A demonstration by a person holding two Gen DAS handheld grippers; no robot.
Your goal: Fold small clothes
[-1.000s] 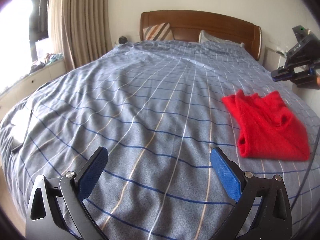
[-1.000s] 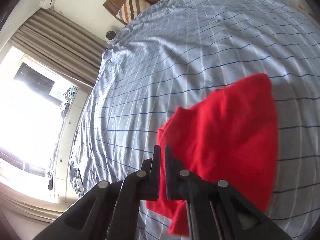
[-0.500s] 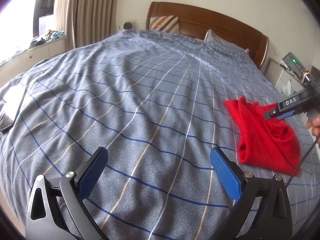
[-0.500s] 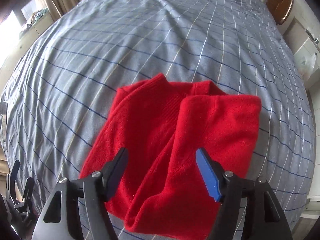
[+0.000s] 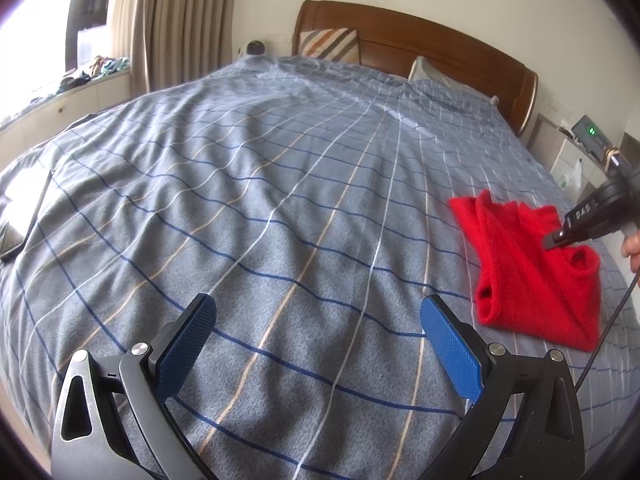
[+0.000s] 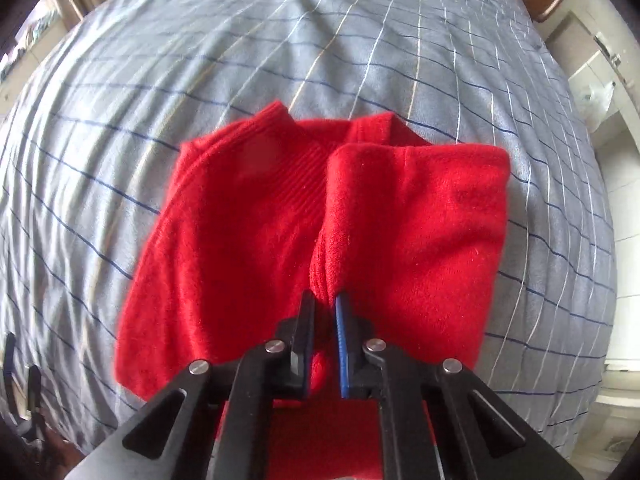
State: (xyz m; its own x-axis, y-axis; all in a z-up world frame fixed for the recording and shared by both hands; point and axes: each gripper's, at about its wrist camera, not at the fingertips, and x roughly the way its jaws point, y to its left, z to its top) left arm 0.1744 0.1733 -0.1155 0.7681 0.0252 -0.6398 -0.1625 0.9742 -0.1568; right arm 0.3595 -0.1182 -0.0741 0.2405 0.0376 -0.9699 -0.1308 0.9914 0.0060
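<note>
The red knit sweater (image 6: 280,236) lay partly folded on the blue-grey checked bedspread (image 5: 260,184), toward the right side of the bed and well short of the wooden headboard (image 5: 420,44). Its long axis ran roughly away from the right gripper (image 6: 324,312), collar end farthest, with one flap already doubled over onto the body along the right half.

The right gripper sat directly over the near part of the garment, its fingers (image 6: 306,332) drawn nearly together and pinching a raised ridge of the red knit where the folded flap met the body. From the left wrist view the same tool appeared at the sweater's right edge.

The left gripper (image 5: 316,344) hovered above bare bedspread, its blue-padded fingers (image 5: 188,344) spread wide and holding nothing. The sweater (image 5: 532,268) lay ahead and to its right, apart from it.

So the right hand was clearly the nearer one and had the cloth; any next fold would likely carry that pinched ridge across or along the garment's length, while the left would have to travel rightward to help.
</note>
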